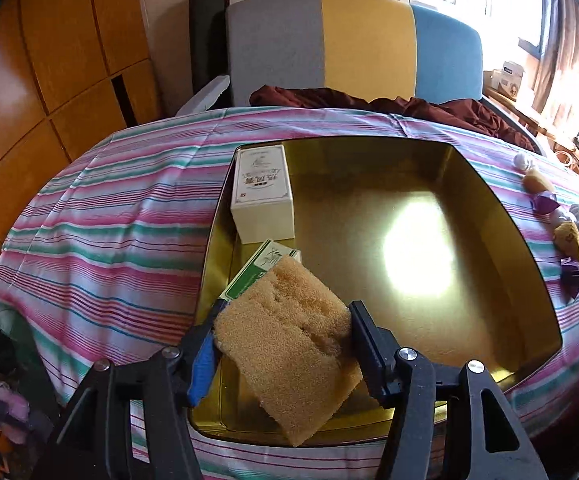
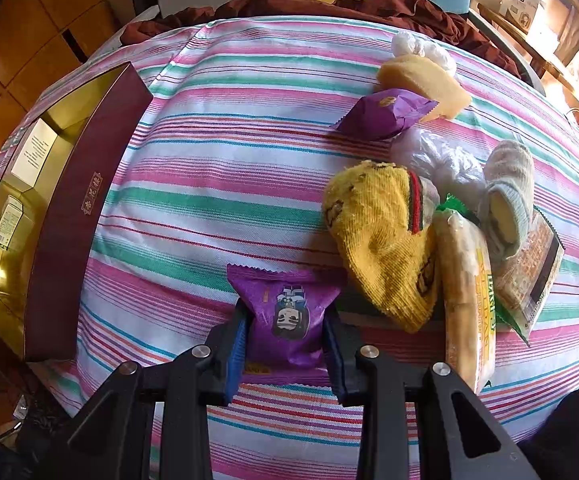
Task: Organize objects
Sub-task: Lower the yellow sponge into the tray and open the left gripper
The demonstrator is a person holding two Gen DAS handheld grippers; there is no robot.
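Observation:
A tan sponge (image 1: 285, 344) hangs tilted over the near left corner of the open gold tin (image 1: 369, 184), pinched between the pads of my left gripper (image 1: 287, 312). Inside the tin, along its left wall, stand a white box (image 1: 261, 196) and a green-and-white box (image 1: 257, 268), the latter partly hidden by the sponge. On the striped cloth, my right gripper (image 2: 287, 312) is shut on a purple snack packet (image 2: 285, 316). The tin's maroon outer wall (image 2: 69, 208) shows at the left of the right wrist view.
To the right of the held packet lie a yellow sock (image 2: 381, 240), a cracker packet (image 2: 467, 292), a grey sock (image 2: 509, 196), a second purple packet (image 2: 385, 114), a pale yellow sponge (image 2: 425, 80) and a clear bag (image 2: 437, 156). Dark red cloth (image 1: 369, 100) lies behind the tin.

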